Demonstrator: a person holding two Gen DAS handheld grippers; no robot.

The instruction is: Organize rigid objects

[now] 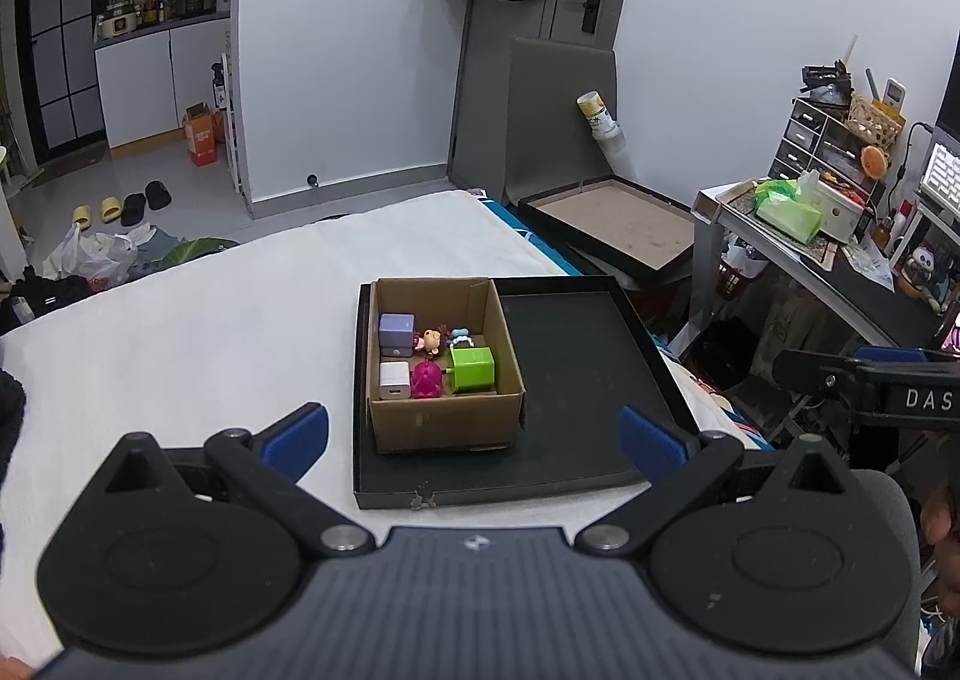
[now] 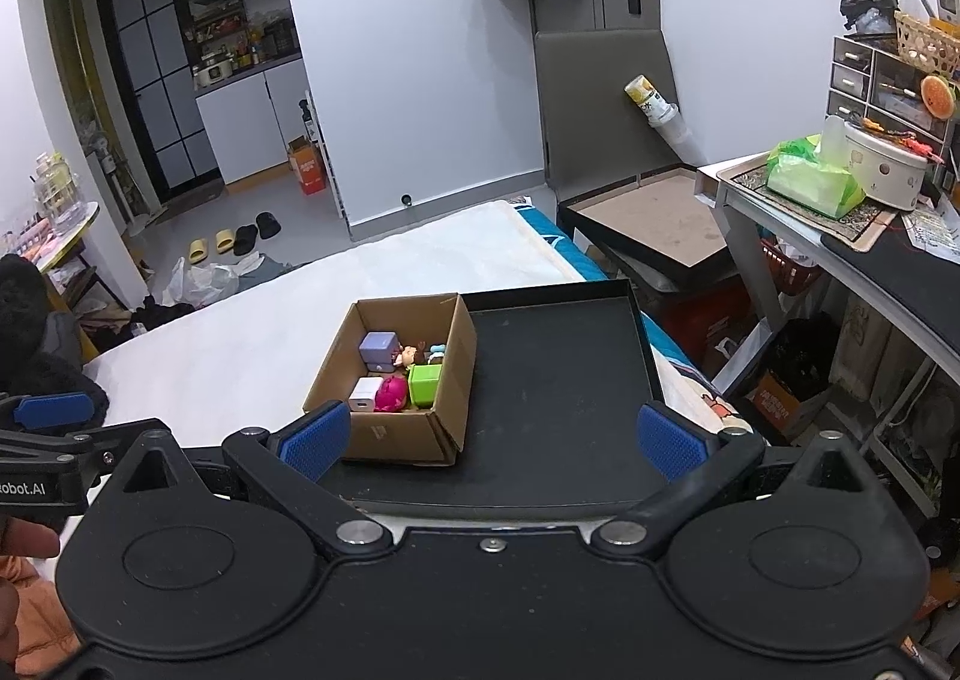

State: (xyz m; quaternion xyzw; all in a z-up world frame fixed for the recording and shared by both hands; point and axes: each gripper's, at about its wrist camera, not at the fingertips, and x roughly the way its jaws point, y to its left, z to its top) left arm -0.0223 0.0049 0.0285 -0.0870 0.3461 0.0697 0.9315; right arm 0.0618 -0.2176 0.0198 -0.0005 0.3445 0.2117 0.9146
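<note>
cardboard box (image 1: pixel 444 374) sits in the left half of a shallow black tray (image 1: pixel 576 380) on the white mattress (image 1: pixel 210 332), its near wall close to the tray's 6 o'clock rim. inside the box lie a lilac cube (image 1: pixel 396 336) at about 10 o'clock, a white charger block (image 1: pixel 394 380) at 7 o'clock, a magenta toy (image 1: pixel 426 379) just beside the charger, a green cube (image 1: pixel 473 369) toward 4 o'clock, a small doll figure (image 1: pixel 431 341) near the centre, and a pale blue piece (image 1: pixel 461 336) toward 1 o'clock. the right half of the tray is bare black.

left gripper (image 1: pixel 474 431) hangs over the tray's near edge, blue pads (image 1: pixel 297 434) spread wide and released, gripping nothing, the box framed between them. right gripper (image 2: pixel 492 434) is likewise splayed apart and empty, its left pad (image 2: pixel 316 438) overlapping the box's near left corner in the right wrist view; i cannot tell whether it touches. each gripper shows at the edge of the other's view, at 3 o'clock and 9 o'clock.
</note>
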